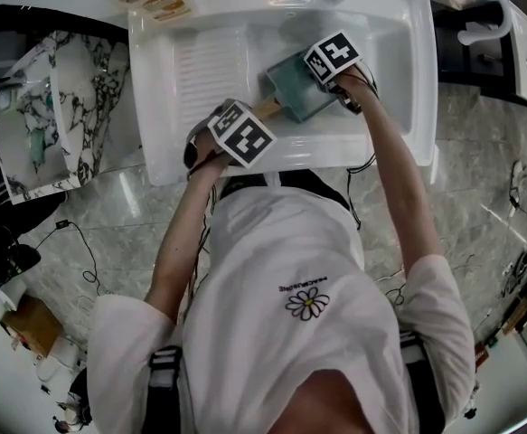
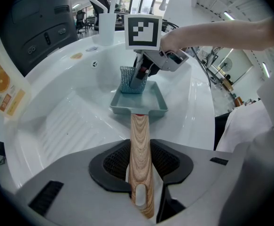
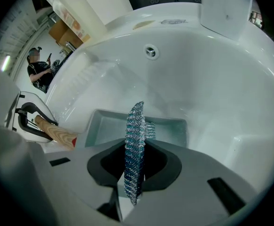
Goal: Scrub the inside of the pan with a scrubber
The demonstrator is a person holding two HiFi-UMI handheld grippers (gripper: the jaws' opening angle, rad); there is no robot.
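Pan [image 1: 292, 87] lies mid-sink [image 1: 422, 80], clear of its walls.

Floor: pale grey marbled stone tiles [image 1: 480, 197], with thin black cables [image 1: 84, 247] trailing across them at left. White moulded sink unit [image 1: 147, 107] with ribbed draining board [image 1: 204, 70]. Left of it stands a white, black-veined marble-pattern panel [image 1: 91, 89]. Left gripper view: bright windows [image 2: 139, 4] far behind, ceiling strip light [image 2: 228, 16] upper right.
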